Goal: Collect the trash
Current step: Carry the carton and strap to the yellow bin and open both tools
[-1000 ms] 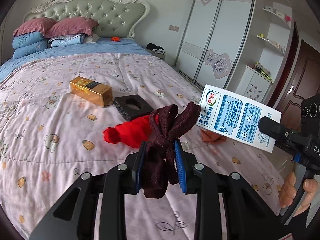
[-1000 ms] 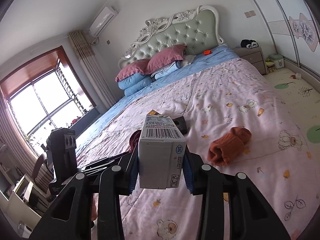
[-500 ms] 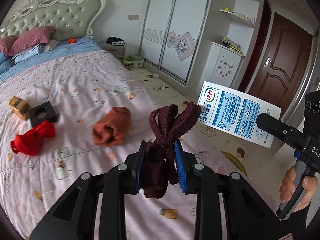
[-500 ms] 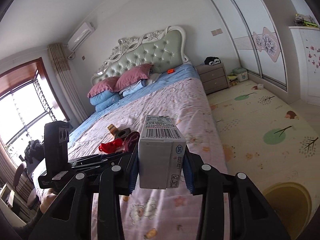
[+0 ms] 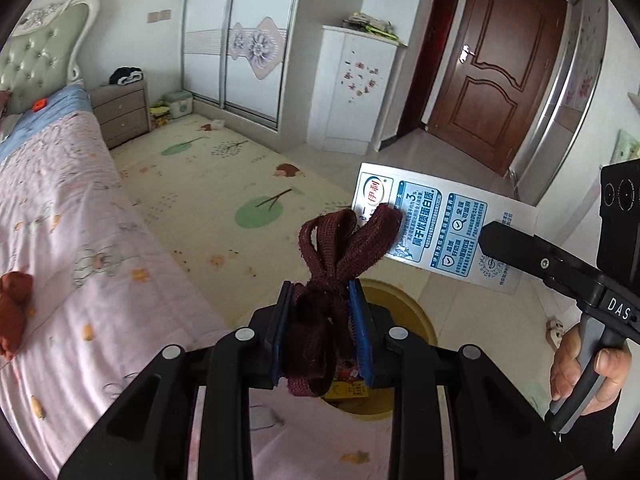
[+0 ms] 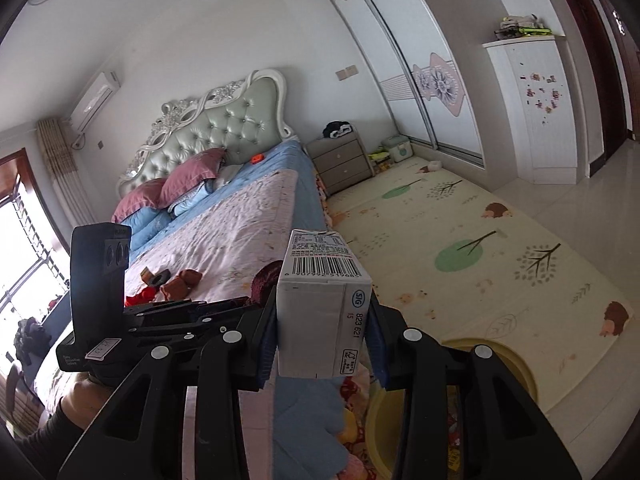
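Left gripper [image 5: 323,324] is pinching a dark maroon knitted sock [image 5: 334,264] — right gripper [image 6: 322,340] is clamping a white rectangular milk carton [image 6: 320,300]; both are hanging over a round yellow bin [image 5: 404,304] beside the bed [image 5: 60,216].

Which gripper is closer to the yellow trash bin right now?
Left. The left gripper, clamping a maroon sock, hangs right over the yellow trash bin; the right gripper, holding a milk carton, sits off beside it.
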A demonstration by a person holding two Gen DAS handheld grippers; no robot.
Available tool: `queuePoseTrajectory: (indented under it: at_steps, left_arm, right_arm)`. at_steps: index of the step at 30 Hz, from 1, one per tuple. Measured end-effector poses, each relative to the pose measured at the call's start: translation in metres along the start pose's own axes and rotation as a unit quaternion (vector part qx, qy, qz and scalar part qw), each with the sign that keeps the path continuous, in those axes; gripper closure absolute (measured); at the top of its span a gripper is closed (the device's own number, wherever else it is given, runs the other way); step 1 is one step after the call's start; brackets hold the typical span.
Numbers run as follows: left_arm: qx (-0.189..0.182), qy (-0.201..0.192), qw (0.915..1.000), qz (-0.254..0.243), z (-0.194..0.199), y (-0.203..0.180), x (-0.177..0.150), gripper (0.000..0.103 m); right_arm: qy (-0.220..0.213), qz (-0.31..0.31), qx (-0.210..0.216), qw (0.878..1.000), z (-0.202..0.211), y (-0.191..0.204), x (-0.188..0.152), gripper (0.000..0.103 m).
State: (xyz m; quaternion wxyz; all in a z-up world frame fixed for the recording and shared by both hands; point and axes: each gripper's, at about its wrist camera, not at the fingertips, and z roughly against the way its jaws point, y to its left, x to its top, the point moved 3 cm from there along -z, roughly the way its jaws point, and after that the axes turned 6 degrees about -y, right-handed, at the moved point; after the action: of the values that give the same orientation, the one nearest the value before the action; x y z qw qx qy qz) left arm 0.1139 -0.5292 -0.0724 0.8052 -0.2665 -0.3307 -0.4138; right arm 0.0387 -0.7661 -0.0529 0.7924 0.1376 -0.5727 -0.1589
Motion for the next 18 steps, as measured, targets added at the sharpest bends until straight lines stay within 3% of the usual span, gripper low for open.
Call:
queuePoseTrajectory:
  at_steps: [6,11,18]
  left_arm:
    - [-0.021,0.069,0.9968,-0.033,-0.057,-0.035,0.005,0.075]
    - [-0.027,0.132,0.9897,-0.048,-0.096,-0.053,0.000,0.075]
    - [-0.030,0.173,0.9830,-0.053,-0.122,-0.056,-0.010,0.075]
  right_arm:
    - [0.015,0.003,-0.065,0.998,0.015,-0.049,-0.014,0.065]
    - [0.032,-0.019,-0.091,0.995,0.020,-0.085,-0.030,0.065]
    - [0.061,-0.017,-0.118,0.991,0.004,-0.099,-0.050,0.066]
